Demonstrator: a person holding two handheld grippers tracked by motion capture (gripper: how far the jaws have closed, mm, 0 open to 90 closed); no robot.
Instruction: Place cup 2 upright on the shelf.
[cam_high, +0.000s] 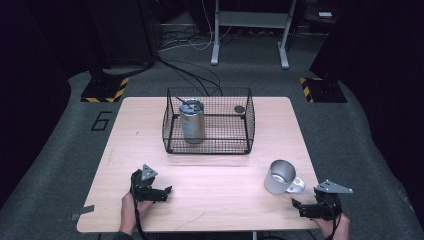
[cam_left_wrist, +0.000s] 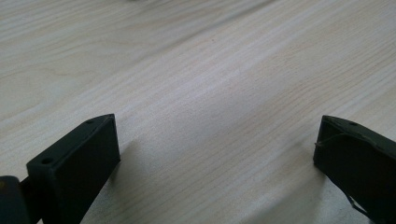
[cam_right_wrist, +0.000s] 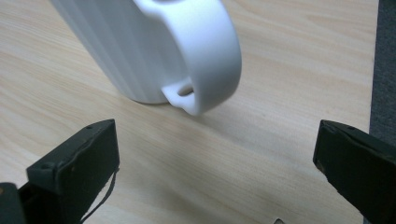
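A white ribbed mug (cam_high: 281, 176) stands upright at the table's front right, its handle (cam_right_wrist: 204, 56) turned toward my right gripper (cam_high: 303, 207). That gripper rests open just short of the handle, nothing between its jaws (cam_right_wrist: 217, 158). A black wire basket (cam_high: 208, 121) stands at the table's far middle. Inside its left part a metal can (cam_high: 192, 120) stands upright, and a small dark round object (cam_high: 239, 109) lies at its back right. My left gripper (cam_high: 162, 192) sits open low over bare wood at the front left (cam_left_wrist: 217, 154).
The light wooden table (cam_high: 220, 200) has open surface between the two grippers and in front of the basket. Its right edge runs close beside my right gripper, with grey floor (cam_right_wrist: 385, 60) past it. Cables and stand legs lie on the floor beyond the table.
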